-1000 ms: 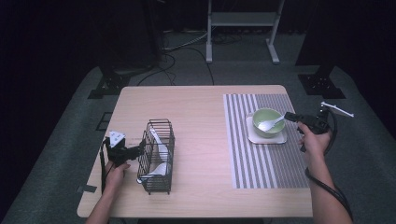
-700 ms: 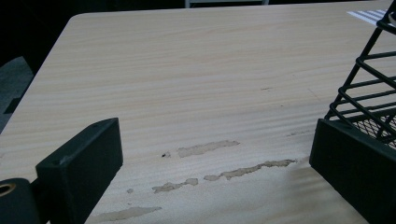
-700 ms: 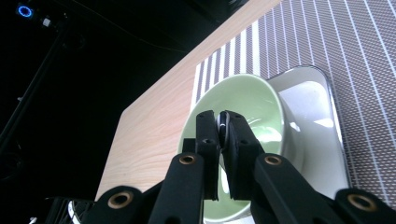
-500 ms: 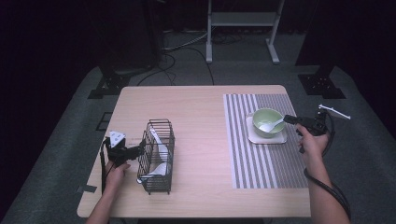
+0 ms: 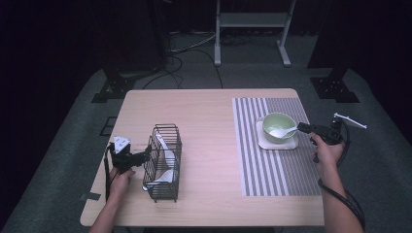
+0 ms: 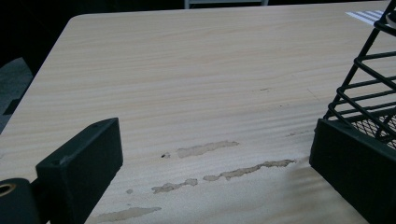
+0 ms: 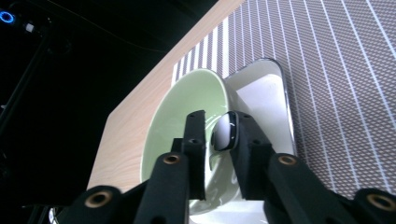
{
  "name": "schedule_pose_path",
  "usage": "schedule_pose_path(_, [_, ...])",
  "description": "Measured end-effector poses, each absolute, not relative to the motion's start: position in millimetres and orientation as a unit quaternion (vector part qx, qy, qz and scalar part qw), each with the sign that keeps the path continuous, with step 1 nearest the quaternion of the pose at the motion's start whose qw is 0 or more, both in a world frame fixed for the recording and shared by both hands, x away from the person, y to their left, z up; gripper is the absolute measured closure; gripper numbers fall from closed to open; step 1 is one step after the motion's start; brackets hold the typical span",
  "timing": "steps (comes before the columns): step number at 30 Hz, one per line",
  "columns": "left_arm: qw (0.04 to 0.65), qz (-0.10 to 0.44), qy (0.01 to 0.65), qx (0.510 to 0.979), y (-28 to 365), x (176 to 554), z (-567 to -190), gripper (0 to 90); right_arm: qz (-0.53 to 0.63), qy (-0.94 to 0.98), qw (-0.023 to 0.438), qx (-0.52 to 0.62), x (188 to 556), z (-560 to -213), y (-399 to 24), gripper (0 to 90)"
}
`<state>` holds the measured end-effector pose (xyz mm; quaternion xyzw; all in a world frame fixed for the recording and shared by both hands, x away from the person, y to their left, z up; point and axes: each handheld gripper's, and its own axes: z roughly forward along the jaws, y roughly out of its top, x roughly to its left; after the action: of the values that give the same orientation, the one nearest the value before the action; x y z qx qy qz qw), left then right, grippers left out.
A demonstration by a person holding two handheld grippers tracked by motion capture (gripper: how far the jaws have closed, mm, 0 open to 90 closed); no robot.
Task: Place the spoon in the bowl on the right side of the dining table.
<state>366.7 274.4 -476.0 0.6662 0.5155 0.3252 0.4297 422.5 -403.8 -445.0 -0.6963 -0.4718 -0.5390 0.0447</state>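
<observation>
- My right gripper (image 5: 305,127) sits near the table's (image 5: 204,116) right edge; its jaws have just been easing apart, and the white spoon's (image 5: 283,131) handle lies between them, against one pad.
- The spoon's scoop rests in the green bowl (image 5: 278,122) on a white square plate (image 5: 279,143), on the striped mat (image 5: 272,170).
- My left gripper (image 5: 141,158) is wide open beside the black wire basket (image 5: 163,165), near the left front corner, gripping nothing.

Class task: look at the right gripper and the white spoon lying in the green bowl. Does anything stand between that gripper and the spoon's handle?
Nothing visible does. The right gripper already has the white spoon handle between its jaws, which have just been opening. The spoon's head rests in the green bowl on the white tray.
</observation>
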Motion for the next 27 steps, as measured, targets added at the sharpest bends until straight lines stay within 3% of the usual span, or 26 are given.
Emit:
schedule_pose_path(17, [0.431,0.325,0.514,0.667,274,367,-476,1.6,-0.522,-0.5,0.024,-0.69,409,-443,-403,58.3])
schedule_pose_path(27, [0.429,0.325,0.514,0.669,274,366,-476,1.6,-0.515,-0.514,0.014,-0.686,401,-441,-400,54.1])
